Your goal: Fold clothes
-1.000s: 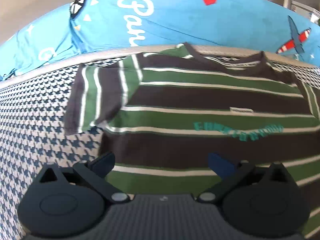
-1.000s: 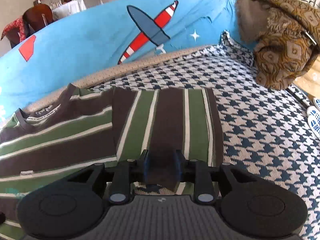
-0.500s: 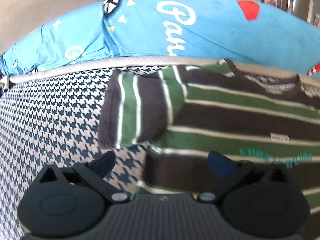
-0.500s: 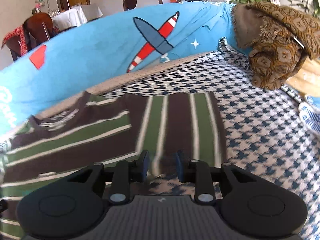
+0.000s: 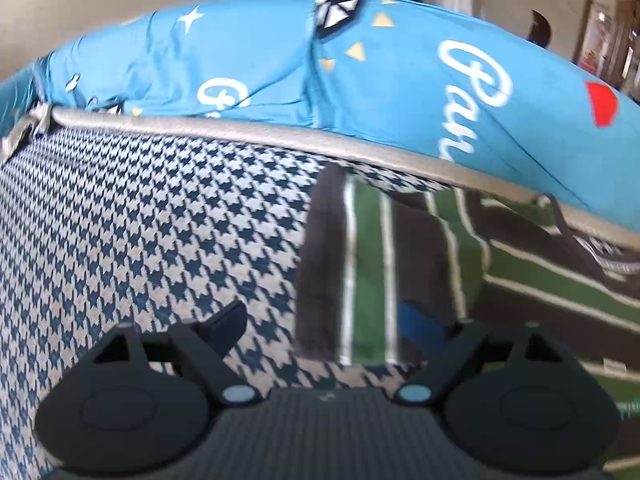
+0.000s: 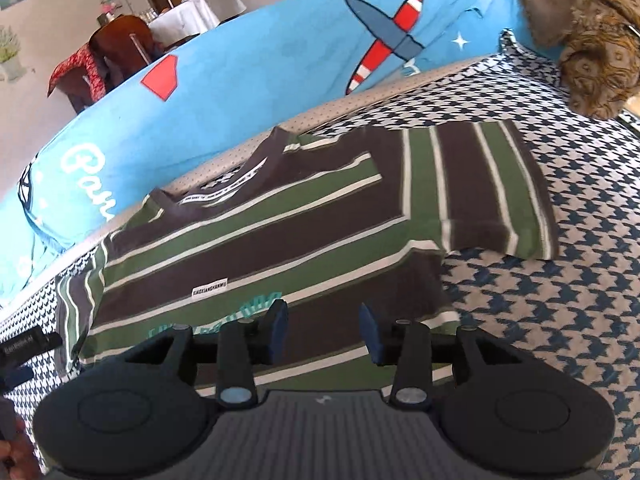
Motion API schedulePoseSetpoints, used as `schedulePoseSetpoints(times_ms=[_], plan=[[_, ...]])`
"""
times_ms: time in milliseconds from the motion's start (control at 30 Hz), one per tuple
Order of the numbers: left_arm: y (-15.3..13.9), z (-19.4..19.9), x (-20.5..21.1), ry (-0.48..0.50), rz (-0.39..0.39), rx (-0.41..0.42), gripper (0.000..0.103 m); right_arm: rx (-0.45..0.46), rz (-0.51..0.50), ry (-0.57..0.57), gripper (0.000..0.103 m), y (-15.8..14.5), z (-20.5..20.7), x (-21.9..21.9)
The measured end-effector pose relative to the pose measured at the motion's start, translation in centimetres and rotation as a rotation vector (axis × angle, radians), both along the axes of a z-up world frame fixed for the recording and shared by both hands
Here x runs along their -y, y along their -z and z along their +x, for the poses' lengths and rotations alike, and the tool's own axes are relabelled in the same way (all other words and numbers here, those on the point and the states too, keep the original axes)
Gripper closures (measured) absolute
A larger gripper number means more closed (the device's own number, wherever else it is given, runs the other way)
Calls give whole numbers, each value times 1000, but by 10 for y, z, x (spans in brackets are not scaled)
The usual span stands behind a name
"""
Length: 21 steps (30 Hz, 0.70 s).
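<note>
Your left tongs [image 5: 320, 322] gaped over the striped T-shirt's [image 6: 280, 240] sleeve [image 5: 360, 264]; your right tongs [image 6: 323, 330] stood apart, empty, above its hem.

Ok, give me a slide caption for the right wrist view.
Open right gripper poised above a striped T-shirt spread flat on a houndstooth cover.

A houndstooth cover [image 6: 580, 208] spreads ahead of both grippers. Beyond it lies a blue printed sheet [image 6: 256, 60], and a brown patterned cloth [image 6: 592, 40] sits far right.
</note>
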<state>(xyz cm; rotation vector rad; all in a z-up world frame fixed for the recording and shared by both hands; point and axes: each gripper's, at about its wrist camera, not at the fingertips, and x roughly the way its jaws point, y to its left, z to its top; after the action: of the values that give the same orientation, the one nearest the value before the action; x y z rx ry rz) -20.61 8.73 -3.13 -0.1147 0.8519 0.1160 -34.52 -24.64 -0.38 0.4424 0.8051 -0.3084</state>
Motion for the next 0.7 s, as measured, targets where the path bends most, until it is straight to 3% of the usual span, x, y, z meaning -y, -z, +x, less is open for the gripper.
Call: schedulePoseSetpoints(times_ms=[300,567,700], plan=[[21,29,-16,25,-57,-41,32,-29,14,-38,63,8,11,-10],[20,37,-5,102,-16,-24,34,-47,24,-48,63,14,22,-19],[17,36,1,125,-4,-16,57,-51,21,-60,63,16,27,-25]])
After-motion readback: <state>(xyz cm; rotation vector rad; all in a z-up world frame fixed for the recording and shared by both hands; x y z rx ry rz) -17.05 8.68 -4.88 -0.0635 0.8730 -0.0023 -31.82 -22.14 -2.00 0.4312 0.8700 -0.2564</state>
